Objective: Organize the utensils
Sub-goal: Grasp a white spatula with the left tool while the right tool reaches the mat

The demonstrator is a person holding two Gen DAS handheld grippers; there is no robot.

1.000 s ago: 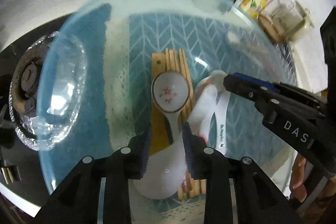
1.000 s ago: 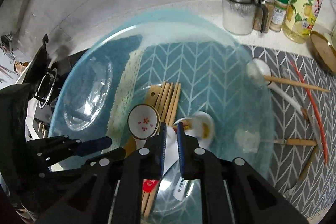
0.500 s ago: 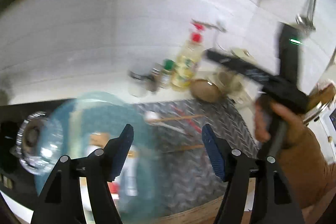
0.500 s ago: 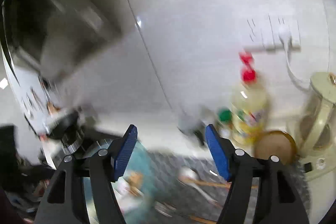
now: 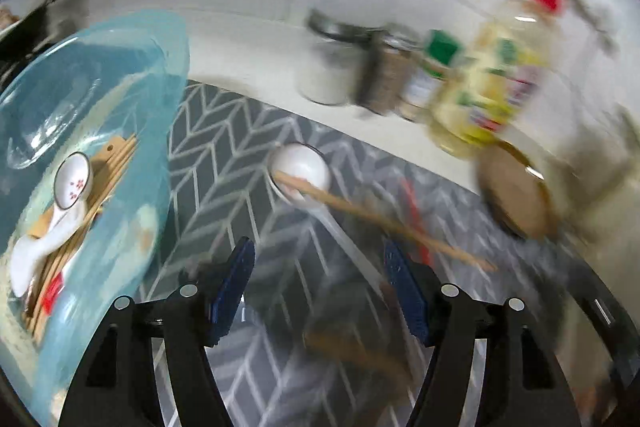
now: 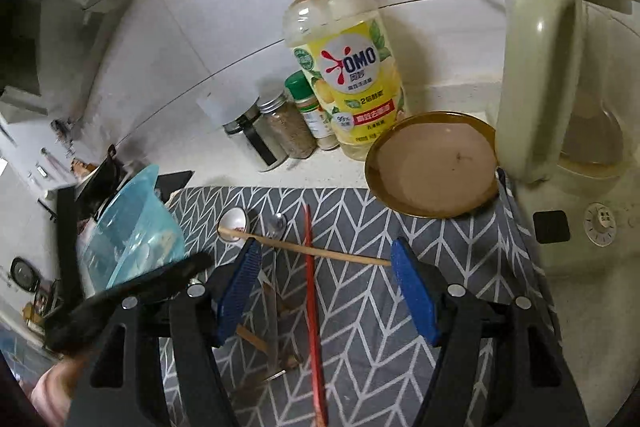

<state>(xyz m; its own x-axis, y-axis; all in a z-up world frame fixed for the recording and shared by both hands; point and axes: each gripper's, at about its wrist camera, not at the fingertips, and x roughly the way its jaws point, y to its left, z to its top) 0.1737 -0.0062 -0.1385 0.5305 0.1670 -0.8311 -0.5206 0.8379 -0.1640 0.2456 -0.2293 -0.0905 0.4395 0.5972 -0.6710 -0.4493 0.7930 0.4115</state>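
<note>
**Both claws open and empty above the mat of loose utensils**

The left gripper [image 5: 320,291] is seen with its jaws spread wide and nothing held between them. The grey chevron mat [image 5: 224,163] lies beneath it. Ahead of the gap, a white ceramic spoon [image 5: 298,173] rests on the mat, and a wooden chopstick [image 5: 380,223] is laid across its bowl, running back toward the right-hand finger. Much of this view is smeared by motion blur. To the left of the claw, the blue plastic basin [image 5: 168,75] is seen, and inside it a white spoon with red flowers [image 5: 72,179] lies on a bundle of wooden chopsticks [image 5: 104,183].

The right gripper [image 6: 324,283] is likewise held wide open, with nothing gripped. Between its blue pads [image 6: 240,283], lying on the mat, a red chopstick [image 6: 310,279] runs straight ahead from the claw, crossed by the wooden chopstick. Beyond the left finger, the white spoon and a metal spoon [image 6: 278,225] are seen side by side. Ahead and to the right a brown plate [image 6: 434,169] rests at the mat's far edge, with a pale green kettle [image 6: 552,75] just beside it. Straight ahead, a yellow dish-soap bottle [image 6: 344,67] and spice jars [image 6: 296,123] stand against the wall.
</note>
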